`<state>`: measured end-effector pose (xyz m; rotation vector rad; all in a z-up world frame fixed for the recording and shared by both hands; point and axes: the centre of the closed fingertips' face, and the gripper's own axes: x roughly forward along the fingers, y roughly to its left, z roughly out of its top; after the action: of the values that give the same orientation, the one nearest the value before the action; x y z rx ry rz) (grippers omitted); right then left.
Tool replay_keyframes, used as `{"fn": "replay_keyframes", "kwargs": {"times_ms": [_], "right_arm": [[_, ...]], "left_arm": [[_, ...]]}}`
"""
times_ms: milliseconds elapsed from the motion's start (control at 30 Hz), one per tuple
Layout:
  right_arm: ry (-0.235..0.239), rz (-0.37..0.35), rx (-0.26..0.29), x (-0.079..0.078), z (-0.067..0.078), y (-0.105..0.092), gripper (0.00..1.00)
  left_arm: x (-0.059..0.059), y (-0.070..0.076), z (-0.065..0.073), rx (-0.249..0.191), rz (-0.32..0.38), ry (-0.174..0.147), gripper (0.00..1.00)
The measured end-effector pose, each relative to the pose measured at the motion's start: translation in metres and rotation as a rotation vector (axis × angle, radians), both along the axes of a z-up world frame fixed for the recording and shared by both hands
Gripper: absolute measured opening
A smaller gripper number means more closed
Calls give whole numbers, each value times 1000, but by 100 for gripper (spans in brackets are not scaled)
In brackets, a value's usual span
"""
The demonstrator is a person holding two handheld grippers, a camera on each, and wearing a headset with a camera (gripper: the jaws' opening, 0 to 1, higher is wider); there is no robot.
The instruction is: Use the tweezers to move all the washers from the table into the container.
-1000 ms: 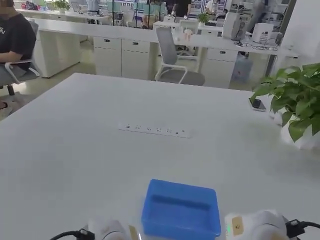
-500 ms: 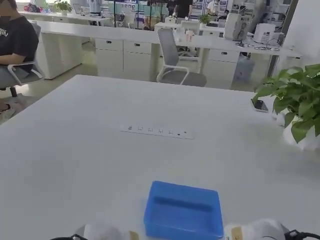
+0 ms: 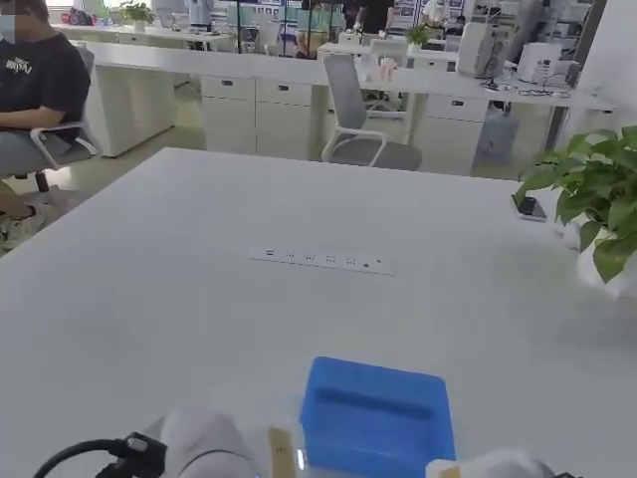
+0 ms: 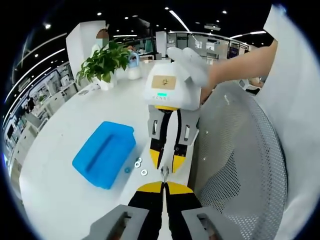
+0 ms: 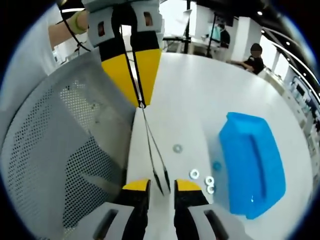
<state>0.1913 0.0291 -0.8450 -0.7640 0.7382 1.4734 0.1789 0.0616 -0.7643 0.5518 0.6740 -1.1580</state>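
The thin metal tweezers (image 5: 150, 142) are stretched between my two grippers over the table's near edge. My left gripper (image 4: 164, 186) is shut on their back end. Their two arms spread towards my right gripper (image 5: 162, 186), whose jaws stand open on either side of the tips without pressing them. Several small silver washers (image 5: 194, 173) lie on the white table beside the tips, and one washer (image 5: 177, 148) lies apart. Just past them is the blue container (image 5: 252, 162); the head view shows this container (image 3: 376, 418) low in the middle, between the grippers' white housings.
A grey mesh chair back (image 5: 65, 145) stands close against the table's near edge. Farther off there is a power strip (image 3: 320, 261) set into the table's middle, a potted plant (image 3: 597, 209) and a phone (image 3: 530, 207) at the right, and a seated person (image 3: 30, 80) far left.
The head camera has shifted a little. The left housing now shows more at the bottom left, the right one less. The container has not moved.
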Motion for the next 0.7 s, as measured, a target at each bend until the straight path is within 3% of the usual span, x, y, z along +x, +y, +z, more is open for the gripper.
{"fn": "replay_keyframes", "kwargs": {"times_ms": [167,333,500,700], "right_arm": [[-7,34,-4,-2,-5,6,7],[-19,18,33,3,3,20,7],[-52,7,79,12,11,40,7],[-38,-12,125,16,13,57,7]], "left_arm": [[0,-1,4,-3,-11,-1,0],[1,6,13,-3,-5,-27,0],[7,18,23,18,3,-52,0],[14,26,28,53,-14,-63,0]]}}
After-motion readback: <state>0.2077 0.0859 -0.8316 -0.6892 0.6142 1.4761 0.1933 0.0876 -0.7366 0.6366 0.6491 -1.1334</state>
